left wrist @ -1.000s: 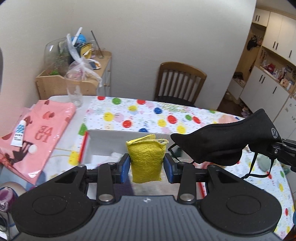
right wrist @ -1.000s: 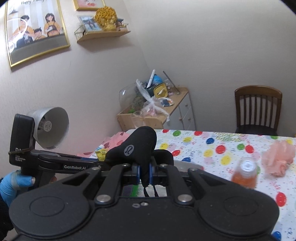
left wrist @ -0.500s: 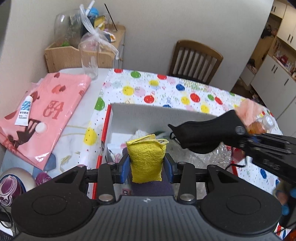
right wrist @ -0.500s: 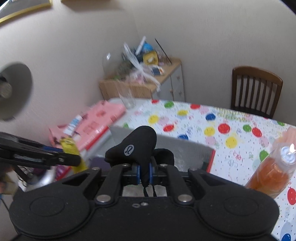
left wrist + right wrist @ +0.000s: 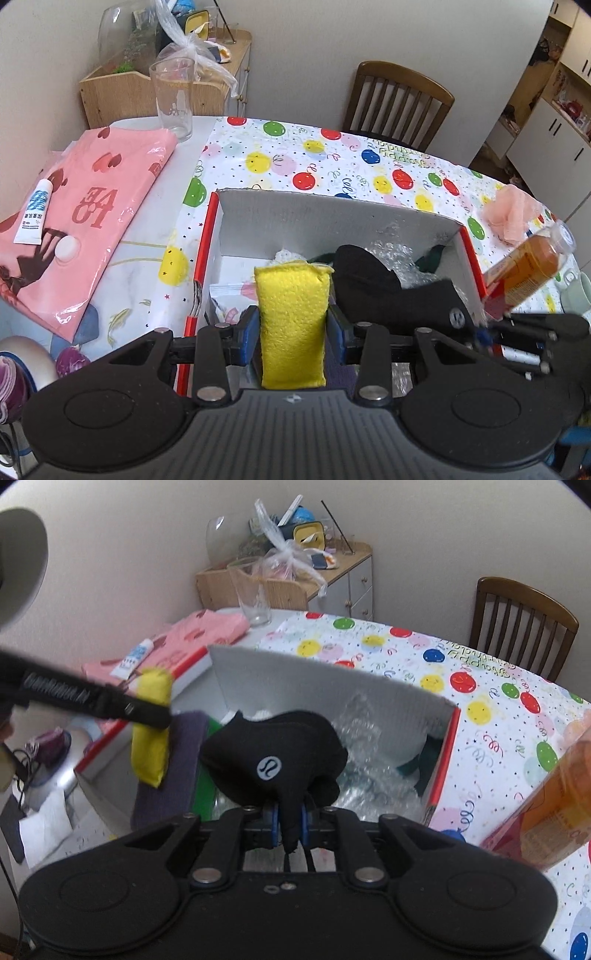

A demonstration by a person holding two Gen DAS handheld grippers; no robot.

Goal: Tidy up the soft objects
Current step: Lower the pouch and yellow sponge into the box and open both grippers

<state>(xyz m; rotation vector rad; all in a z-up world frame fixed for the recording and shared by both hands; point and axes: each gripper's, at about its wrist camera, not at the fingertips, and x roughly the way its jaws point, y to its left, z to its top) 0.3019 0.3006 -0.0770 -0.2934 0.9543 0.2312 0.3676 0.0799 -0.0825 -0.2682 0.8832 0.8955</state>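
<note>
My left gripper (image 5: 293,323) is shut on a yellow sponge pad (image 5: 291,291), holding it upright over the near left part of the red-edged box (image 5: 332,221). My right gripper (image 5: 289,825) has a black face mask (image 5: 273,757) between its blue pads, which still touch the fabric while the jaws are opening. The mask hangs low inside the box (image 5: 332,690), over bubble wrap (image 5: 362,775). In the left wrist view the mask (image 5: 388,295) lies right of the sponge. In the right wrist view the sponge (image 5: 151,753) hangs beside a purple cloth (image 5: 173,760).
An orange bottle (image 5: 528,266) and a pink puff (image 5: 509,214) sit right of the box. A pink packaged item (image 5: 92,206) with a tube (image 5: 35,214) on it lies left. A drinking glass (image 5: 173,96), a wooden cabinet (image 5: 122,92) and a chair (image 5: 399,99) are behind.
Both grippers have come down and tilted toward the box. The mask has sunk from above the box rim to inside it. The sponge stays gripped.
</note>
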